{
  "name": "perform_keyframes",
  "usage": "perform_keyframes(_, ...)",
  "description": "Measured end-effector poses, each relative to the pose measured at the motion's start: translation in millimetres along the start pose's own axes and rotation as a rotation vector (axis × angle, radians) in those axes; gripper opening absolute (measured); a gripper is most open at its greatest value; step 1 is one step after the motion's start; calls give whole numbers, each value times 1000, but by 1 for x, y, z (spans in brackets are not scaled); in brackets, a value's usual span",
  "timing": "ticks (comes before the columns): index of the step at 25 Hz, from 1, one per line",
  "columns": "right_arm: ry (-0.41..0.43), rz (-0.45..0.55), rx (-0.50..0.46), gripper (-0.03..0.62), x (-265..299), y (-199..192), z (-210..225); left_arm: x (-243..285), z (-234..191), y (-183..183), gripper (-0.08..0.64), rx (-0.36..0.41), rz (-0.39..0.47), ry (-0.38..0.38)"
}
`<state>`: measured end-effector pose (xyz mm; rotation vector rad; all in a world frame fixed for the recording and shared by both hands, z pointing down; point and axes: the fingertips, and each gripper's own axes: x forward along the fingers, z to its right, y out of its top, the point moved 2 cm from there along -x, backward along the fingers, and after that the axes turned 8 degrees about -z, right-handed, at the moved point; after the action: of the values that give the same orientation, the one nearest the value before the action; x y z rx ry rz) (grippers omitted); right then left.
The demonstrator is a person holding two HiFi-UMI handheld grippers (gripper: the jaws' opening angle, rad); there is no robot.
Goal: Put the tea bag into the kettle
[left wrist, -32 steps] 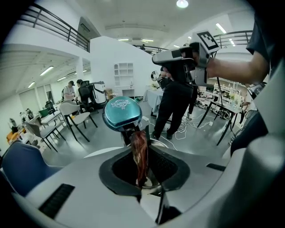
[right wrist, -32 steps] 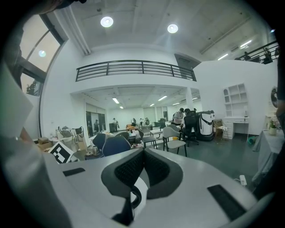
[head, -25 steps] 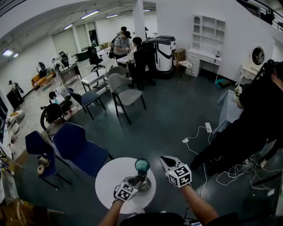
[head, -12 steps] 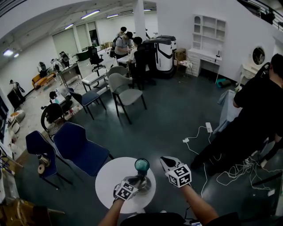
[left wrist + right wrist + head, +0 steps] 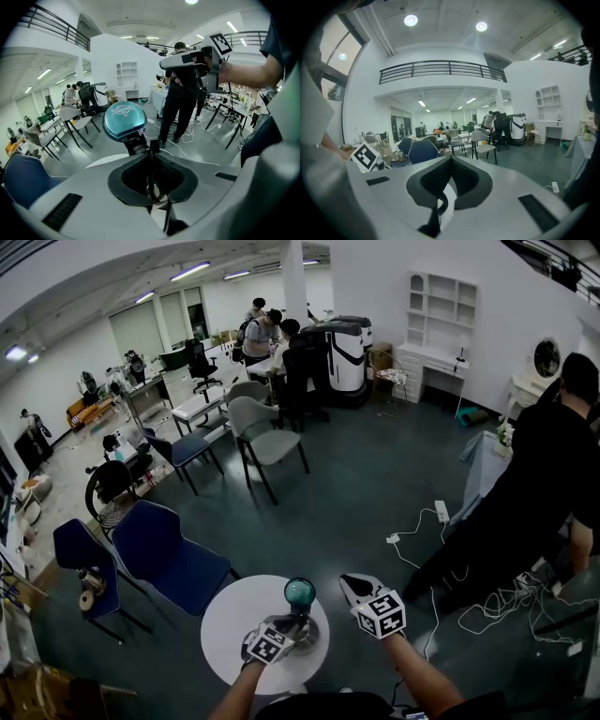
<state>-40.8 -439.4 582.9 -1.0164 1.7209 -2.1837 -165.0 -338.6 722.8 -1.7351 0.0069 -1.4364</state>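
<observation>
The kettle (image 5: 302, 620) stands on the small round white table (image 5: 234, 615), a shiny metal body with a round teal top (image 5: 300, 592). My left gripper (image 5: 293, 626) is right against it from the near left. In the left gripper view the teal top (image 5: 123, 121) rises just beyond my left gripper (image 5: 152, 149). Its jaws have just been closing and now pinch a thin dark flat thing seen edge-on, apparently the tea bag (image 5: 153, 161). My right gripper (image 5: 348, 580) hangs shut and empty to the right of the table, and also shows high up as the right gripper (image 5: 165, 63).
Two blue chairs (image 5: 169, 554) (image 5: 80, 563) stand left of the table. A person in black (image 5: 548, 484) stands at the right by loose white cables (image 5: 506, 610) on the dark floor. Grey chairs (image 5: 262, 432) and desks with people lie farther back.
The person in black at the right has straightened up and shifted a little. Both grippers and the kettle stay where they were.
</observation>
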Motion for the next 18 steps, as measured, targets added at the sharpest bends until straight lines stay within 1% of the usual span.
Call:
perform_keyframes(5,-1,2,6,17,1,2,3,9,-1,-3,41,19,-22,6)
perform_keyframes(9,-1,2,4,17,0,0,7,20,-3,-14,41,10,-61,40)
perform_keyframes(13,-6,-6,5,17,-2,0,7,19,-5,-14,42,-3,-55,57)
perform_keyframes(16,-7,-7,4,17,-5,0,4,16,-5,-16,42,-15,-45,48)
perform_keyframes(18,-5,-7,2,17,-4,0,3,15,-6,-15,43,-38,-31,39)
